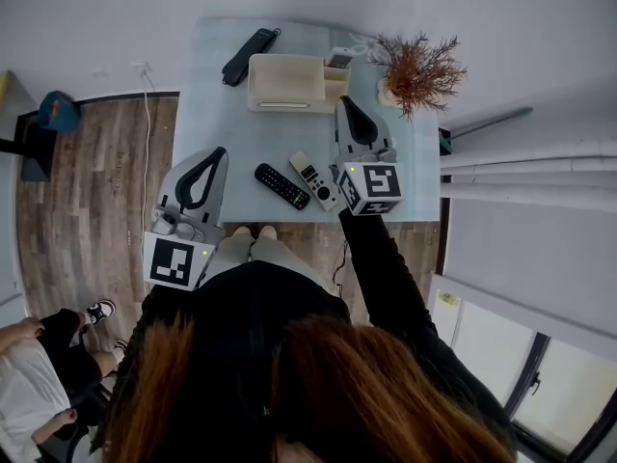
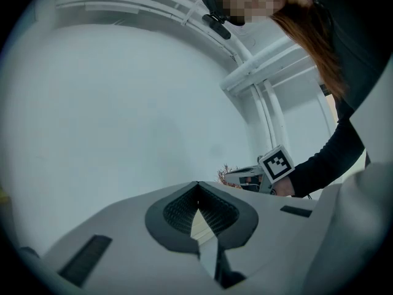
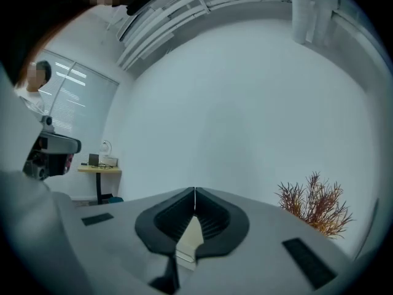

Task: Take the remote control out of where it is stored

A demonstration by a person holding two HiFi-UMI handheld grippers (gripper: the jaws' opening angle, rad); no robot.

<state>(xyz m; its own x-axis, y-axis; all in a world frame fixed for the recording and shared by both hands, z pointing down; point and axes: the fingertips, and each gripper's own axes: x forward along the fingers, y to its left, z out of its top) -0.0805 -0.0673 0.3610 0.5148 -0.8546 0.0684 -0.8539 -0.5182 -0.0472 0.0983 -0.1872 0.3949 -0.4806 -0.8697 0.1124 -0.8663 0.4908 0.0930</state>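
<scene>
A cream storage box (image 1: pixel 286 83) stands at the back of the pale blue table (image 1: pixel 217 114). A small remote (image 1: pixel 338 61) stands in the box's right side compartment. My right gripper (image 1: pixel 341 100) hovers just right of the box, shut and empty, its tips (image 3: pixel 194 190) meeting in the right gripper view. A slice of the cream box (image 3: pixel 189 237) shows through its jaws. My left gripper (image 1: pixel 221 150) hangs at the table's front left, also shut with nothing in it, tips (image 2: pixel 198 183) together. A black remote (image 1: pixel 281 185) and a grey remote (image 1: pixel 313 179) lie at the front edge.
Another black remote (image 1: pixel 249 56) lies at the back left of the table. A dried reddish plant (image 1: pixel 419 70) in a pot stands at the back right, close to my right gripper. A seated person (image 1: pixel 39 374) is on the wood floor at lower left.
</scene>
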